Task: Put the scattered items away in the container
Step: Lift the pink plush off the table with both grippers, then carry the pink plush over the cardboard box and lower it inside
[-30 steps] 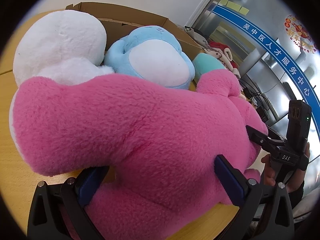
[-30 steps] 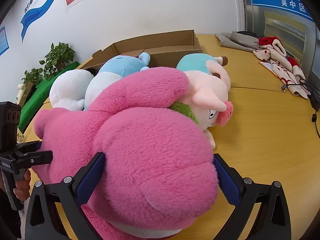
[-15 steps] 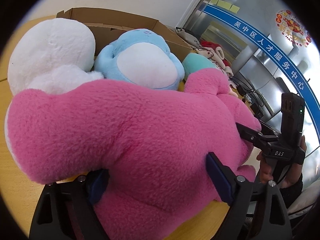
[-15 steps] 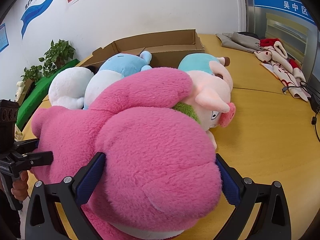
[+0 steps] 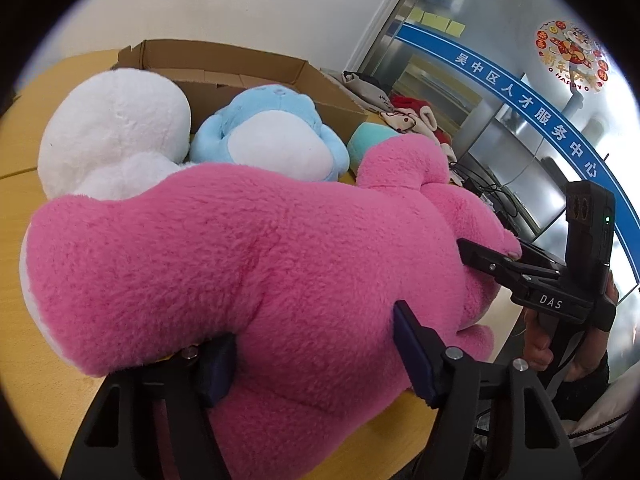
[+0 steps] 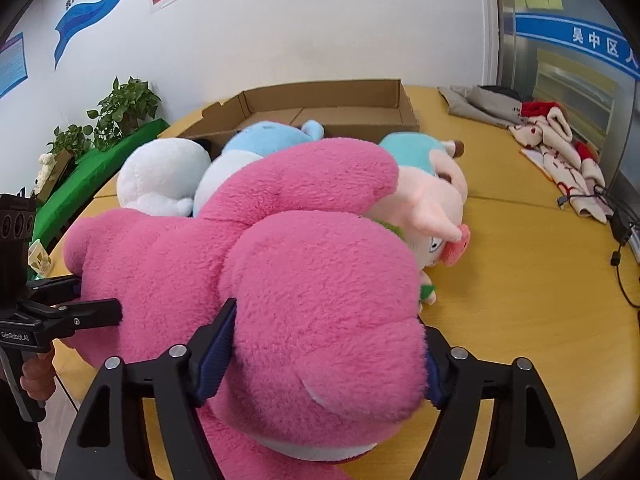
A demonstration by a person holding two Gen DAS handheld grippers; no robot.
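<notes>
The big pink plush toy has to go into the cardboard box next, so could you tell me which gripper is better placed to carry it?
Neither alone: left gripper and right gripper are both closing on the big pink plush toy.

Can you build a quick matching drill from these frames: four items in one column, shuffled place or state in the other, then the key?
Column 1
1. pink plush
2. white plush
3. cardboard box
4. patterned cloth

Column 2
A. lies on the table's far right side, apart from the toys
B. sits between the pads of both tools
C. stands open behind the toys
D. leftmost of the toys in front of the box

Both tools are closing on the pink plush: left tool, right tool.

Pairs: 1-B, 2-D, 3-C, 4-A
</notes>
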